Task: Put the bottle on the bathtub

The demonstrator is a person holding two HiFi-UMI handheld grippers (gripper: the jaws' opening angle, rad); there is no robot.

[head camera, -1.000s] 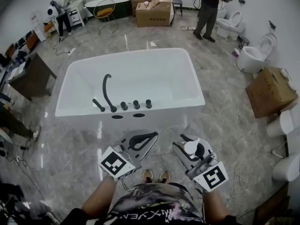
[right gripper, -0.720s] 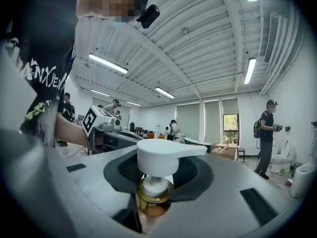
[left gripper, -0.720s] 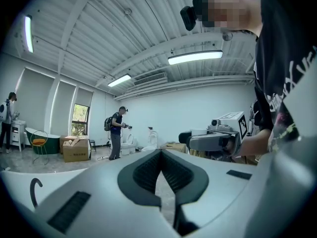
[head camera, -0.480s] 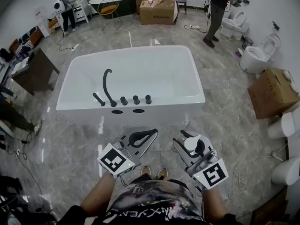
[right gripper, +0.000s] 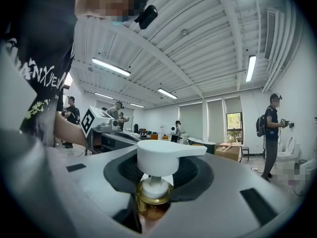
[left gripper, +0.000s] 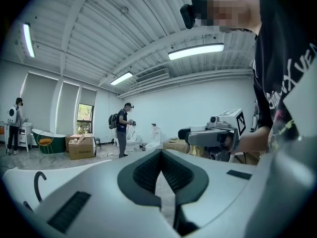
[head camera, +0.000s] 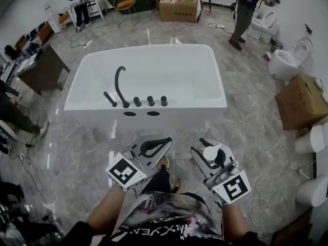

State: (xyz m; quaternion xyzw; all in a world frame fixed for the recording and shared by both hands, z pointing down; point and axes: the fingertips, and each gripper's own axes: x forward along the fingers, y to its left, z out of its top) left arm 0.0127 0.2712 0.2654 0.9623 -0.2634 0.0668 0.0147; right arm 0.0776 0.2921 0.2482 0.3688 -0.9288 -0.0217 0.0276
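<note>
A person (head camera: pixel 169 220) stands on a marble floor (head camera: pixel 248 109) facing a white bathtub (head camera: pixel 148 113), a gripper in each hand. The right gripper (head camera: pixel 202 150) is clamped on the gold-collared neck of a pump bottle (head camera: pixel 212 151), short of the tub's near rim. The left gripper (head camera: pixel 165 143) hangs beside it, jaws together and empty.

The grey marble-tiled floor (head camera: pixel 246 117) carries a white bathtub (head camera: pixel 195 111) standing near its middle. Along the floor's far edge sit a cardboard box (head camera: pixel 179 8) and a wire chair (head camera: pixel 125 1). Towards the right edge stand a second cardboard box (head camera: pixel 302 101) and a white toilet (head camera: pixel 284 63). A dark table (head camera: pixel 43 70) stands at the left edge. A white cable (head camera: pixel 264 193) lies looped near the right corner.
</note>
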